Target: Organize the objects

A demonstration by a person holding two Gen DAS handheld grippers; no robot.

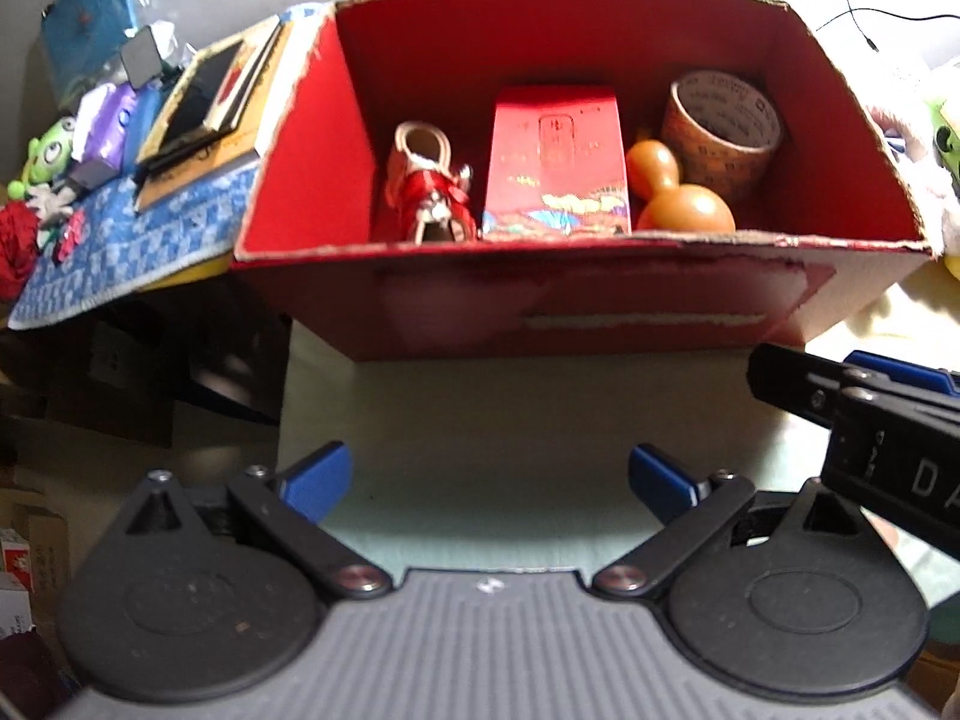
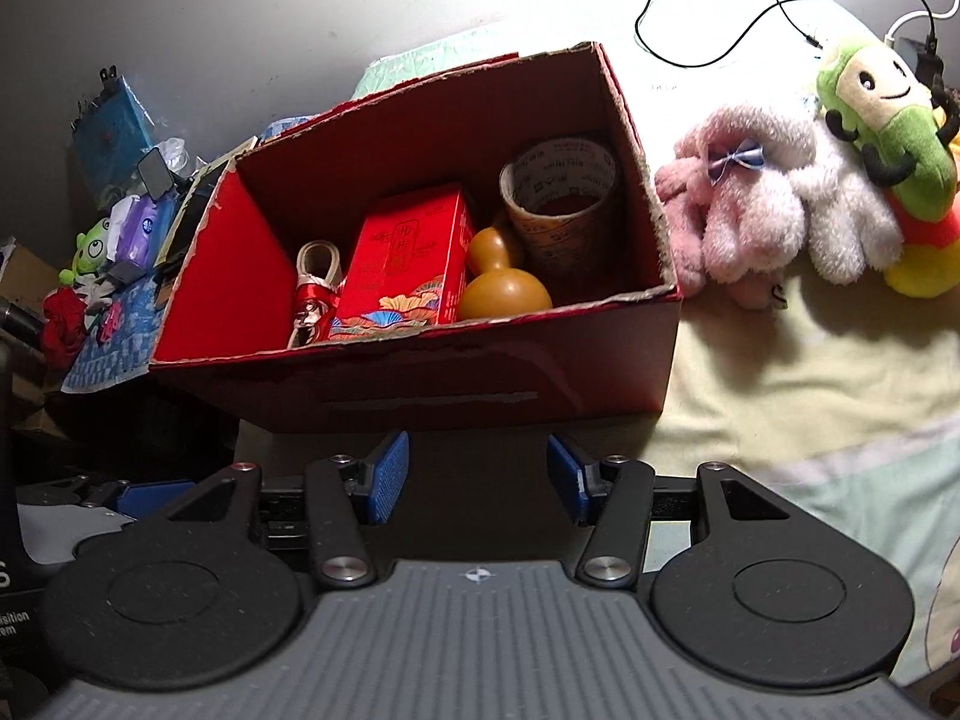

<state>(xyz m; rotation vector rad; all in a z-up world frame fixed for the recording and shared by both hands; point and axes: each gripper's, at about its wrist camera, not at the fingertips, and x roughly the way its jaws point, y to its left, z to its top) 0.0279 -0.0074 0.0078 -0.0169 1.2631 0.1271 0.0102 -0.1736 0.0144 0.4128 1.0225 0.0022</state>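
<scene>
Side clutter, far left: I see a green toy figure (image 1: 45, 156), a purple tissue pack (image 1: 105, 126) and a stack of flat books (image 1: 207, 102) on a blue patterned cloth (image 1: 138, 240), just beside the box.
Red cardboard box (image 2: 414, 384): open-topped, standing on the bed (image 2: 798, 378), ahead of both my tools.
Box contents, left: a small red-and-cream shoe ornament (image 1: 429, 186), near the front wall.
Box contents, middle: a red carton (image 1: 555, 162), upright, touching the ornament in the right wrist view.
Box contents, right: an orange gourd (image 1: 678, 189) lying against the carton, and a roll of brown printed tape (image 1: 723, 129) behind it, tilted toward the right wall.
Left hand-held gripper (image 1: 489, 480): blue pads spread wide, nothing between them, short of the box front.
Right hand-held gripper (image 2: 478, 483): jaws parted and empty, just before the box front wall.
Bed, right of box: a pink plush (image 2: 738, 210), a white plush (image 2: 846, 210) and a green plush (image 2: 888, 132), huddled together.
Above plush: a black cable (image 2: 720, 18).
</scene>
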